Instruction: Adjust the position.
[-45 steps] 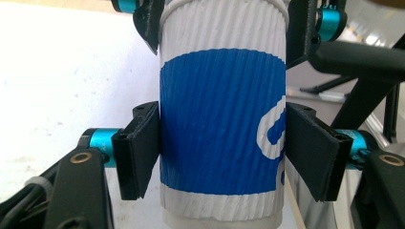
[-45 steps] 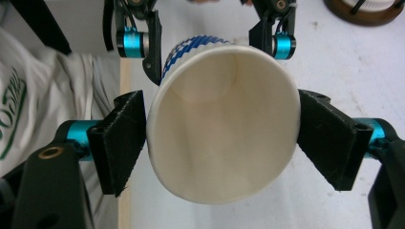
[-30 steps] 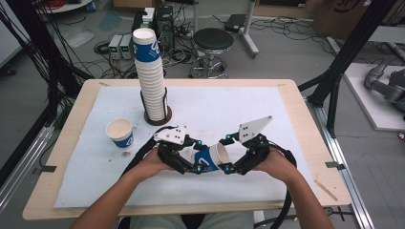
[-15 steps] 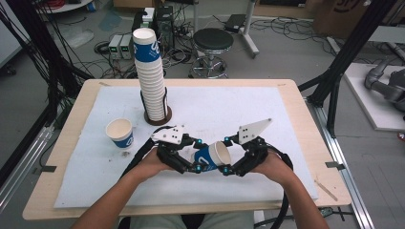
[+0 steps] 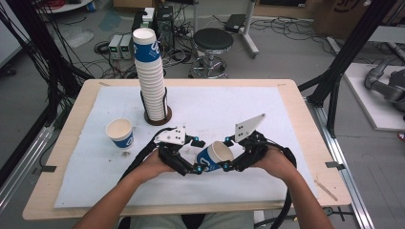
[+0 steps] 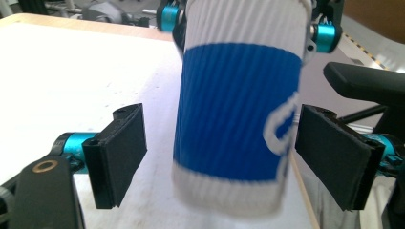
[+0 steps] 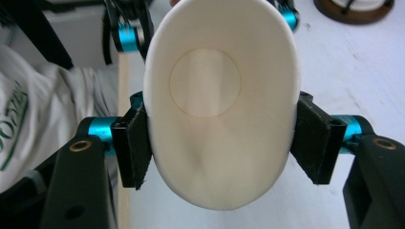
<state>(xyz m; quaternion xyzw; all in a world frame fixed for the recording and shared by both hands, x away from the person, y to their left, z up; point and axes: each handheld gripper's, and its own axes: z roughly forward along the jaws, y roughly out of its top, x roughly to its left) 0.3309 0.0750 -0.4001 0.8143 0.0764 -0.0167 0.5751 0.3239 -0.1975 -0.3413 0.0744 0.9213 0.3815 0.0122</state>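
Observation:
A blue-and-white ribbed paper cup (image 5: pixel 213 158) lies tilted on its side in the air between both hands, mouth toward the right hand. In the left gripper view the cup (image 6: pixel 239 119) stands between my left gripper's (image 6: pixel 219 157) pads (image 6: pixel 126 148), with a gap on each side; those jaws have just been opening and stand open. My right gripper (image 7: pixel 219 143) has just been closing, and its pads (image 7: pixel 136 143) now press on the cup's rim (image 7: pixel 219 109), squeezing the mouth into an oval. From above, the left gripper (image 5: pixel 193 166) and right gripper (image 5: pixel 229 161) face each other.
A tall stack of the same cups (image 5: pixel 152 76) stands in a round wooden holder (image 5: pixel 157 118) at the back left. One single cup (image 5: pixel 119 133) stands upright left of the hands. A white mat (image 5: pixel 286 143) covers the wooden table (image 5: pixel 305 105).
The right gripper's jaws have closed onto the cup's rim. The left gripper's jaws, earlier shut on the cup's body, have opened off it. Both hands stayed nearly in place.

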